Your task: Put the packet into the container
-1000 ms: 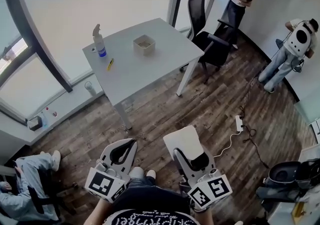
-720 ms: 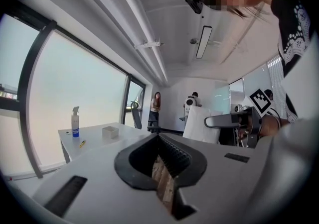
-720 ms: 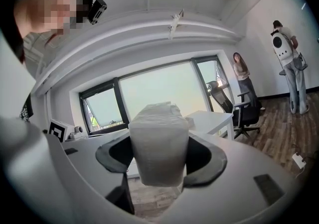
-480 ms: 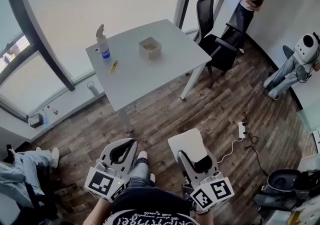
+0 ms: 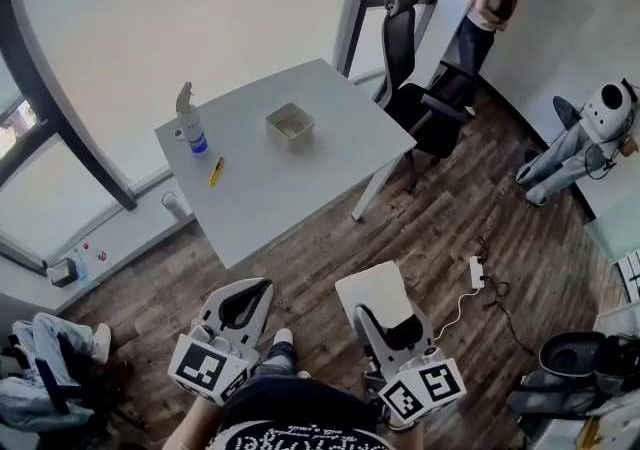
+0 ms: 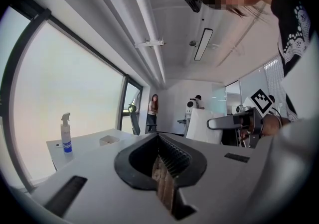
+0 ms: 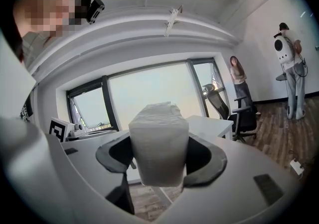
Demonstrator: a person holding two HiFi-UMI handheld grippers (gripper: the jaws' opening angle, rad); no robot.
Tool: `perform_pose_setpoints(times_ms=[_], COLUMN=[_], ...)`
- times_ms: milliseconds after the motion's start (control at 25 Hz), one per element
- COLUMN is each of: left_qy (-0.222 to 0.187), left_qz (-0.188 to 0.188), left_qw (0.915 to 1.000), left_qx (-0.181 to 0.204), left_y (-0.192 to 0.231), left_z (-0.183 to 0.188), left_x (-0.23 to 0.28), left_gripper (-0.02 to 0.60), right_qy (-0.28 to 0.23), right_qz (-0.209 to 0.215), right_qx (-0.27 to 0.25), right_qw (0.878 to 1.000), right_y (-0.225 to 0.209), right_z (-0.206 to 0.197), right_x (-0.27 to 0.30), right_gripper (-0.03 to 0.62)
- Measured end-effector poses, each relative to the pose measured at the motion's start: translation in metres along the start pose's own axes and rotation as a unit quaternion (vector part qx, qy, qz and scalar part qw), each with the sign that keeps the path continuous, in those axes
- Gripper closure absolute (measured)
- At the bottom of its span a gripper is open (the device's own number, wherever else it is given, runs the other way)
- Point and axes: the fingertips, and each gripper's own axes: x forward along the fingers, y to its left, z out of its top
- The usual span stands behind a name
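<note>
Two grippers: low over the floor (image 5: 430, 228), well apart from the tabletop (image 5: 300, 178).
Left gripper (image 6: 162, 178): jaws together, nothing between.
Right gripper (image 7: 158, 170): jaws clamped on the white packet (image 7: 158, 138).
Container (image 5: 290, 125): open-topped, on the tabletop toward its far corner.
Spray bottle (image 5: 188, 119): upright by the left corner, yellow pen (image 5: 215, 171) near it.

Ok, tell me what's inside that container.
The open container looks tan inside, too small to identify; its walls hide the rest. The packet sits in the right gripper.
</note>
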Motion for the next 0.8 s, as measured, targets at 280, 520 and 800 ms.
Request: perform_pose_setpoints(times_ms=[280, 520, 800], left_qy=[0.002, 0.004, 0.013], left_qz=[-0.007, -0.011, -0.001], left_qw=[1.0000, 0.9999, 0.9999], left_qx=[0.000, 0.003, -0.006], left_y=[0.028, 0.041, 0.048], left_z=[0.003, 0.003, 0.000], left_x=[0.020, 0.032, 0.041], left_gripper=[0.574, 0.573, 0.574], right_qy=[-0.005, 0.000, 0.009], right_qz=[-0.005, -0.002, 0.004], right_qx=[0.006, 0.009, 0.011], right_qw=[1.000, 1.000, 1.000], right_y=[-0.003, -0.004, -0.012], right_z=[0.005, 0.004, 0.007], right_x=[0.033, 0.052, 0.063], right_gripper=[0.319, 0.319, 0.319])
